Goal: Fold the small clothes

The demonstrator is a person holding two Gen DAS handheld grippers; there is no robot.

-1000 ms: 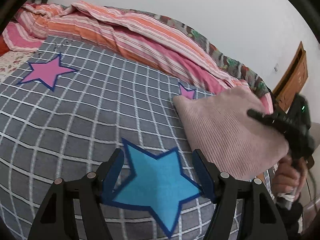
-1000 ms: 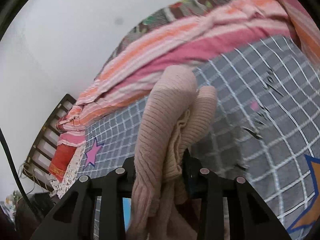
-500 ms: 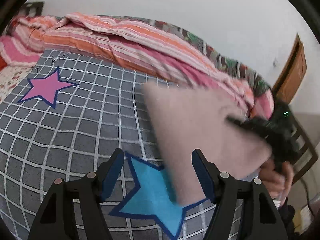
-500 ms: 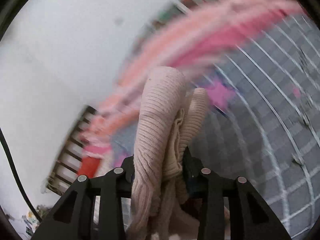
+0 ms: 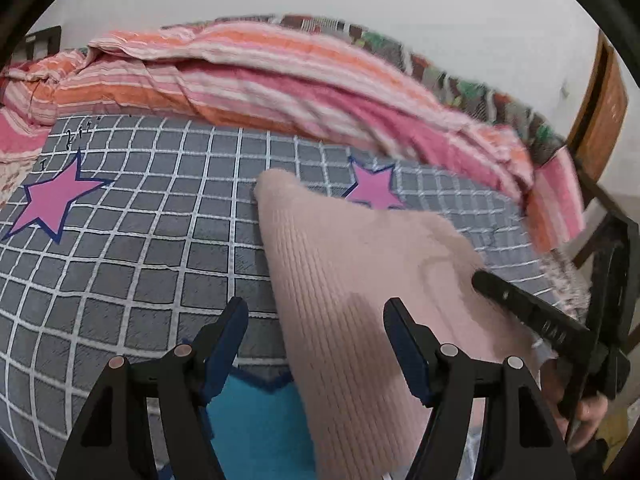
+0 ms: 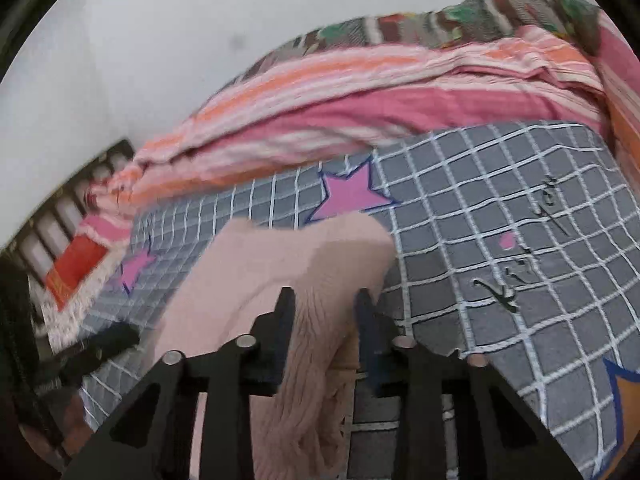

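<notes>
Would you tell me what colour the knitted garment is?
Pale pink, ribbed knit garment; clearest in the left wrist view.

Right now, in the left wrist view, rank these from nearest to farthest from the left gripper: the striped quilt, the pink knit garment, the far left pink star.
1. pink knit garment: between the open fingers of the left gripper, toward the right one.
2. far left pink star: on the checked sheet, upper left.
3. striped quilt: heaped along the wall, beyond the sheet.
</notes>
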